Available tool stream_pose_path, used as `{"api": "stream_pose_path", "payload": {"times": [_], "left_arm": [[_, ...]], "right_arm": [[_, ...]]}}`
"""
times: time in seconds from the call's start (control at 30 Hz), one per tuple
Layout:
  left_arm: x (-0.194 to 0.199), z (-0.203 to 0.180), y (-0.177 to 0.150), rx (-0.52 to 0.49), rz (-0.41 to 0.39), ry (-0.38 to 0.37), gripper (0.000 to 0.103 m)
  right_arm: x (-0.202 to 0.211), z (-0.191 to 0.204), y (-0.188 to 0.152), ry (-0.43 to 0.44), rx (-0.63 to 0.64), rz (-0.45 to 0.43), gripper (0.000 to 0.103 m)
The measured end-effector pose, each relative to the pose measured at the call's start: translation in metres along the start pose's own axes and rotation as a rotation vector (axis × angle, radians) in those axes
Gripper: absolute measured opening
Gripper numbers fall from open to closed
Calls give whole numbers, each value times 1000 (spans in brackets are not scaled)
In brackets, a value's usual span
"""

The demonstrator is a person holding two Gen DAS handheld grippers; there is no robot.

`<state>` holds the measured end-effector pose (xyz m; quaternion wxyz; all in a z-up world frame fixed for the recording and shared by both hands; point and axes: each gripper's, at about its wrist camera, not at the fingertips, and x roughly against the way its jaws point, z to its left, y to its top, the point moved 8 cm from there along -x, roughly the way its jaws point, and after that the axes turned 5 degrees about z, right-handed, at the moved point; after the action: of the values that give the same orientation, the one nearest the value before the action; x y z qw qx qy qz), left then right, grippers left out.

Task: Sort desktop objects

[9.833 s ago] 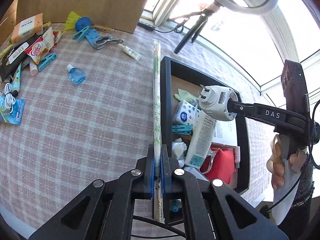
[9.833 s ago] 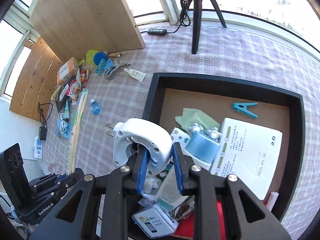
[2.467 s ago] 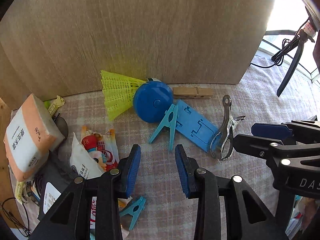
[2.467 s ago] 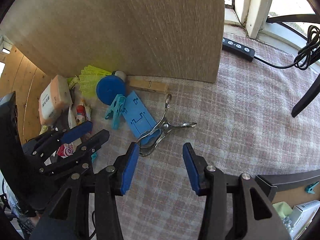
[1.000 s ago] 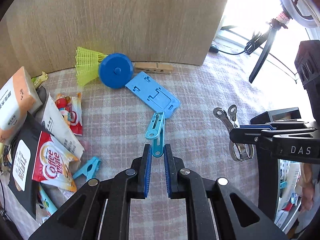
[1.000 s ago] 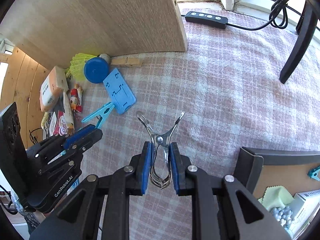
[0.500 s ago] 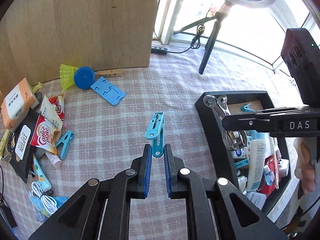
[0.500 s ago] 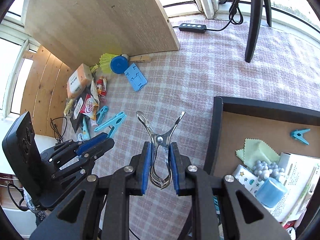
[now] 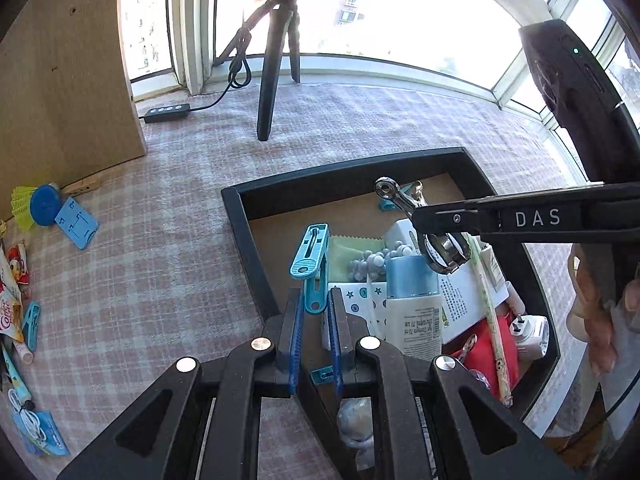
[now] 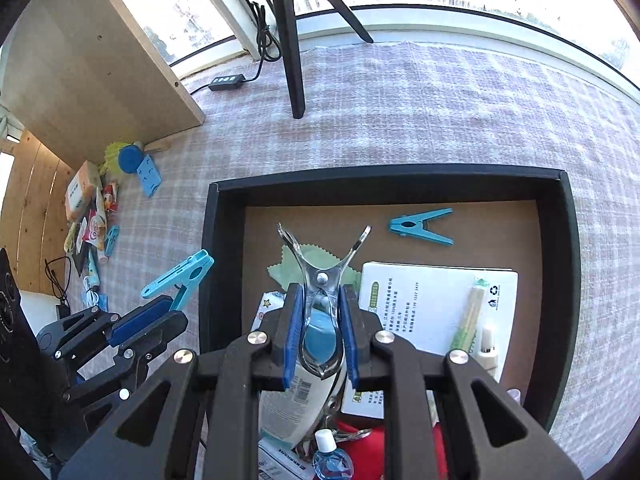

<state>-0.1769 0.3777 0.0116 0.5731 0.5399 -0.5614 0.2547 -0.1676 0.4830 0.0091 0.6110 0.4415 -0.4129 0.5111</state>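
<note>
Since earlier frame, we note both grippers carried from clutter to tray (image 10: 560, 260). Left gripper (image 9: 314, 312) pinching blue peg (image 9: 310, 256), right gripper (image 10: 320, 328) pinching metal clip (image 10: 322, 276); neither dropped. Snack packets (image 9: 10, 308) remain outside.

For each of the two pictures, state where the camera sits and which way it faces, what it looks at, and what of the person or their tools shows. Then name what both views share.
Left wrist: sits on the left gripper, facing steeply down; sees the blue clothespin it holds, the black tray, the right gripper and a hand.
Right wrist: sits on the right gripper, facing down into the tray; sees its metal clip and the left gripper.
Shared: tray, both clips, tripod.
</note>
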Motion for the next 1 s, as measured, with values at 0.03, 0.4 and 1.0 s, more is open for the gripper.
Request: {"api": "stream_pose_path", "payload": {"times": [0.03,0.4,1.0], "left_arm": [[-4,-4,1,-3,8,-1,11],[-22,-15,3,-26,55,47,28],[59,16,-34,47,-49,129,39]], "right_arm": [[0,-5,2,-1,-7,-4,19],[3,-31,4,-37,-32,2,20],[37,10,-41,-110,59,-88,47]]}}
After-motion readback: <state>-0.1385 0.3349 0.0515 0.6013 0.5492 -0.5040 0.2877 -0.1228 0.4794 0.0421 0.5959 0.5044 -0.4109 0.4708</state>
